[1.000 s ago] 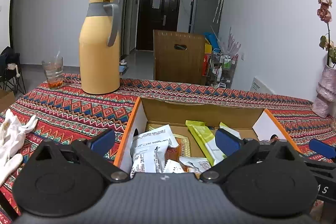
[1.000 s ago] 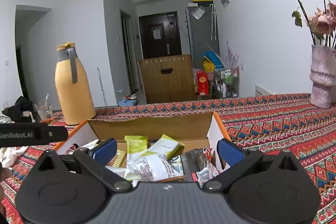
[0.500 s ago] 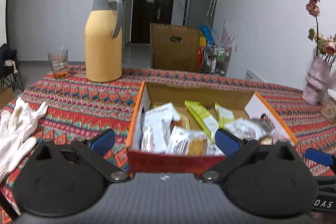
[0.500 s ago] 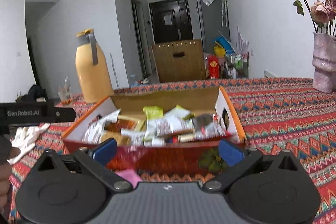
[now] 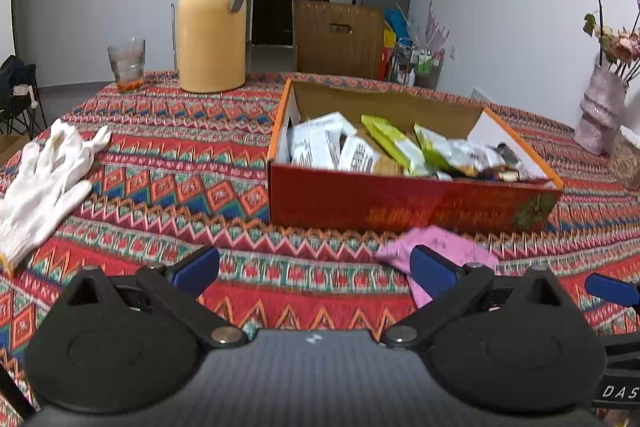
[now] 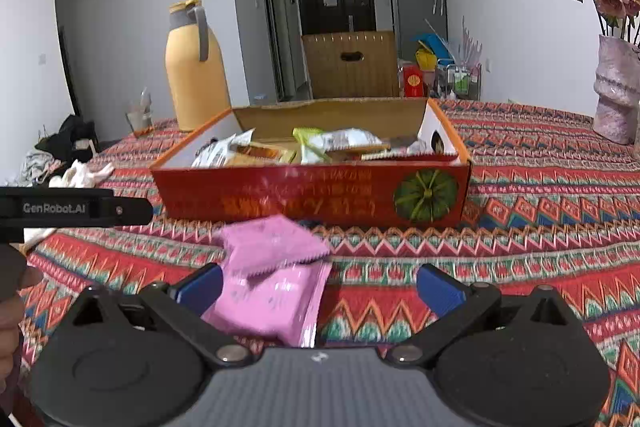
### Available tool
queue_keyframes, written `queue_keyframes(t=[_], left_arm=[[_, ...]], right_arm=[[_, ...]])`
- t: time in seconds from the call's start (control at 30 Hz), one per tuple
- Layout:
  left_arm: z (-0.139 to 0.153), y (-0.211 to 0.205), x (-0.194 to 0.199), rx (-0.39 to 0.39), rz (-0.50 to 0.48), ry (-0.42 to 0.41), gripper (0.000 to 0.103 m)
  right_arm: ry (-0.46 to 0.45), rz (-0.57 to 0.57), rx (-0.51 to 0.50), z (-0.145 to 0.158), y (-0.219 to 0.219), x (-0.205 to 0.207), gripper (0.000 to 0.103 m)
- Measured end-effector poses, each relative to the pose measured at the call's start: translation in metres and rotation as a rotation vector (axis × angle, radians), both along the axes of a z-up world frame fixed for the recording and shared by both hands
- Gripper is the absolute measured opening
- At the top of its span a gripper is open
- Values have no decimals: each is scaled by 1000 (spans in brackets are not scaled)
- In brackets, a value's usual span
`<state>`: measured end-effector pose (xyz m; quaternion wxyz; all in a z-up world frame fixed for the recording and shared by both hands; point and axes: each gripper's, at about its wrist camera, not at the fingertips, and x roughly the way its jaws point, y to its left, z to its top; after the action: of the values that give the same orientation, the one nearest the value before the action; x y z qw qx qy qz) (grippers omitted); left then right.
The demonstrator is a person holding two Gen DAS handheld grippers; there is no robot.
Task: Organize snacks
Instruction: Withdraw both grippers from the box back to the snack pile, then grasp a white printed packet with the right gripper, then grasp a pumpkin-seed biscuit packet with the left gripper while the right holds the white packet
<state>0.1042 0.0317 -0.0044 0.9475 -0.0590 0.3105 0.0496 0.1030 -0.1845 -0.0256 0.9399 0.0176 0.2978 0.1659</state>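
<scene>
1. The left gripper [image 5: 314, 271] has its jaws spread wide and holds nothing; only patterned table [image 5: 168, 163] lies between them.
2. The right gripper [image 6: 320, 287] is also wide open with nothing gripped.
3. Two pink snack packets [image 6: 272, 267] lie overlapping on the table, between the right jaws and nearer the left-hand one; whether they touch that jaw cannot be told.
4. Just ahead of both jaws, beyond the packets, stands the red snack box [image 6: 312, 199], open-topped and full of wrapped snacks [image 5: 360, 151].
5. Well left of the left jaws lies a white glove [image 5: 44, 175]; a yellow thermos jug [image 5: 212, 19] stands far ahead.
</scene>
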Motion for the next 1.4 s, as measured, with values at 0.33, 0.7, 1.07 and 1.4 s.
queue_keyframes(t=[0.33,0.7,1.07,1.4], left_arm=[[-11,-3,-15,2,-28,33,103],[-23,-2,-16,1,-39,85,103],[-29,-25,-22,-9,-128,123,103],[-43,-56,-27,48,-180,177,103]], right_arm=[[54,75,-56,-13,7,-32,103],[99,127,-100,-33,17,-26,66],[61,64,-35,-28,-25,-24,52],[23,-6,29,-27,-62,-17,52]])
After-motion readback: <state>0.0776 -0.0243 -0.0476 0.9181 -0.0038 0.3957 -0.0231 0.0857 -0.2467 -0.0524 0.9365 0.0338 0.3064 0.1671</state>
